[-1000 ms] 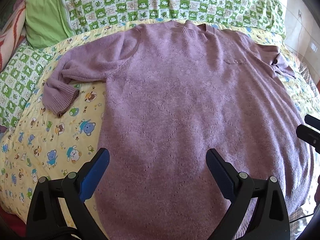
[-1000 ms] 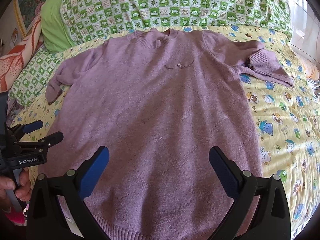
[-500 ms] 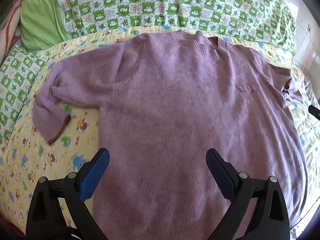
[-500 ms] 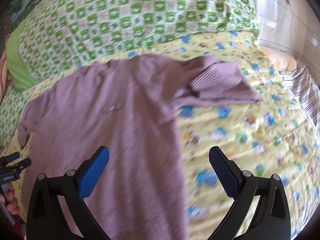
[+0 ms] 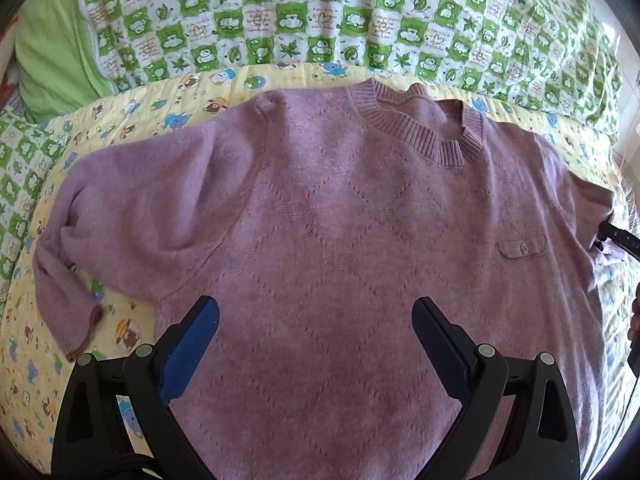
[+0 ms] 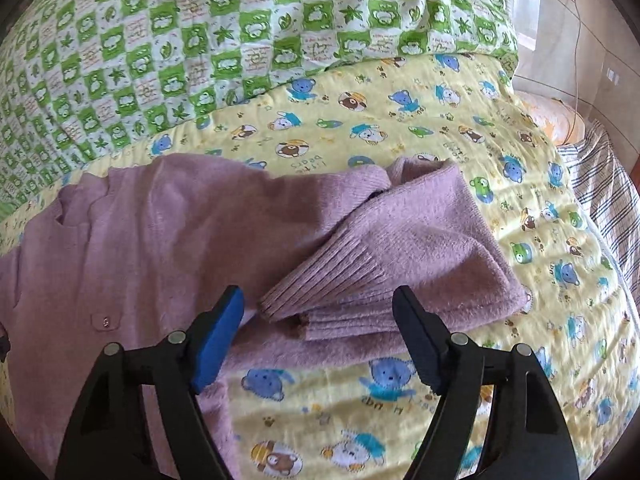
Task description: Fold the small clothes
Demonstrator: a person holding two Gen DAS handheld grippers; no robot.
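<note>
Hidden or cut off: the lower hem of the purple sweater [image 5: 340, 240] runs out of the left wrist view beneath the left gripper [image 5: 316, 344]; at that view's right edge only a dark sliver of the other tool shows, too little to identify further. In the right wrist view the sweater's body is cut by the left edge, and the inside of the folded sleeve [image 6: 400, 264] is concealed by its own layers. Item: one knitted sweater, mauve-purple, lying front-up and flat on the bed; ribbed round neckband [image 5: 420, 124] toward the pillows; faint diamond eyelet pattern across the chest; small buttoned pocket flap [image 5: 522, 248] on one breast. One sleeve lies bent out to the side with its cuff [image 5: 86, 332] on the sheet; the other sleeve is doubled back on itself, ribbed cuff uppermost, resting beside the body. Left gripper: blue-padded fingers spread wide, holding nothing, above the lower chest. Right gripper [image 6: 318, 336]: fingers spread wide, holding nothing, one on each side of the ribbed cuff; contact cannot be judged. Surface: yellow sheet [image 6: 400, 120] printed with cartoon bears; green-and-white checked quilt [image 5: 320, 12] along the head; plain green pillow [image 5: 52, 52] at one corner. Room: striped fabric [image 6: 612, 200] at the bed's edge, pale wall with a hanging cable [image 6: 578, 40].
</note>
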